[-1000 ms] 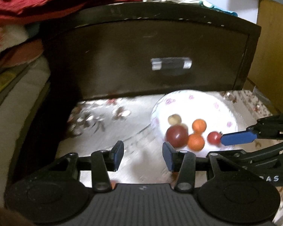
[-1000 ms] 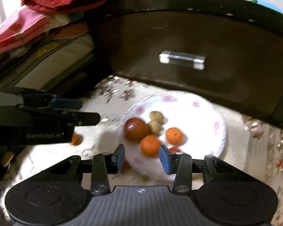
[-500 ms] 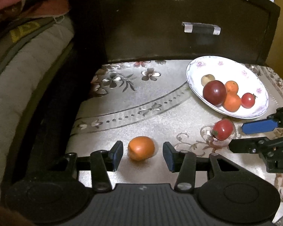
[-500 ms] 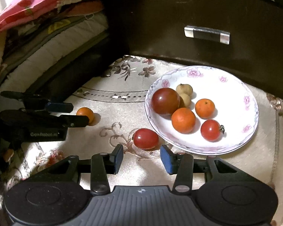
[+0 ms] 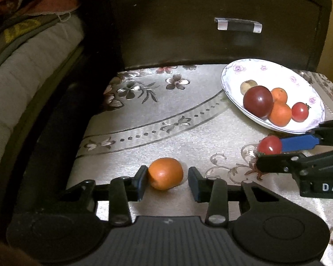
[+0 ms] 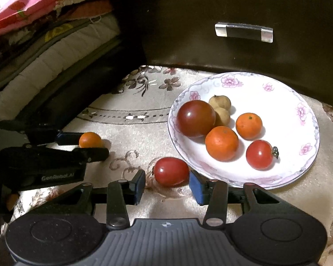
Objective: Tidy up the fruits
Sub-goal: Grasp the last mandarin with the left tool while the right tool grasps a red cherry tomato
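Tablecloth (image 5: 144, 119) nearer; left gripper (image 5: 166, 180) closing around orange (image 5: 165, 173), lower than before

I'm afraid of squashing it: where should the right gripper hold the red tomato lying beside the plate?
Grip the tomato across its rounded middle, coming down from above and the near side. The plate rim sits close on its right, so keep the right gripper low on the cloth.

Right wrist view: dark tomato (image 6: 196, 118) hides part of one tan fruit (image 6: 222, 116); orange object (image 6: 11, 200) at left edge unidentifiable.
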